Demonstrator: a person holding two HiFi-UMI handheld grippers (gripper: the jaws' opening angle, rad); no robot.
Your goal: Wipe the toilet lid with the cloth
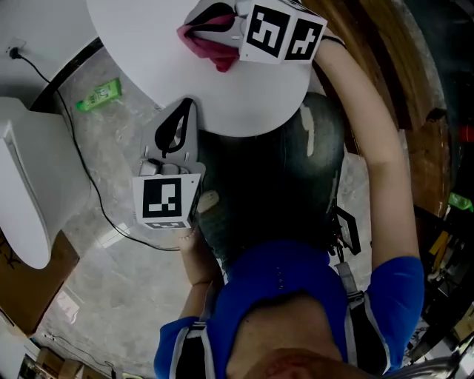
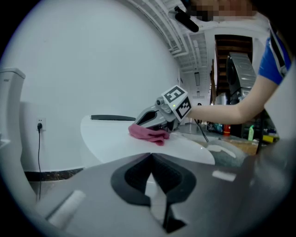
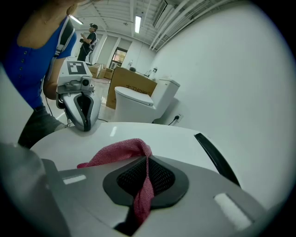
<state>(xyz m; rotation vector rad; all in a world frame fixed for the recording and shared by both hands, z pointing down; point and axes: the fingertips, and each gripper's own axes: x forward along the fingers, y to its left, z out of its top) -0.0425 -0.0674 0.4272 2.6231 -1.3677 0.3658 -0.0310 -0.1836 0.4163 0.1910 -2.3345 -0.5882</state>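
The right tongs (image 3: 147, 159) are clamped shut on the pink cloth (image 3: 118, 152), which is laid on the white toilet lid (image 1: 148, 44) at the top of the head view. The left tongs (image 2: 150, 158) are held closed with nothing in them, at the lid's edge left of centre. A green bottle (image 1: 98, 95) is seen on the floor, upper left.

The right hand-held gripper (image 1: 204, 22) holds a pink cloth (image 1: 218, 53) on the toilet lid (image 1: 137, 41).

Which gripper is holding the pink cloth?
The right gripper, shut on the pink cloth resting on the toilet lid; the left gripper holds nothing.
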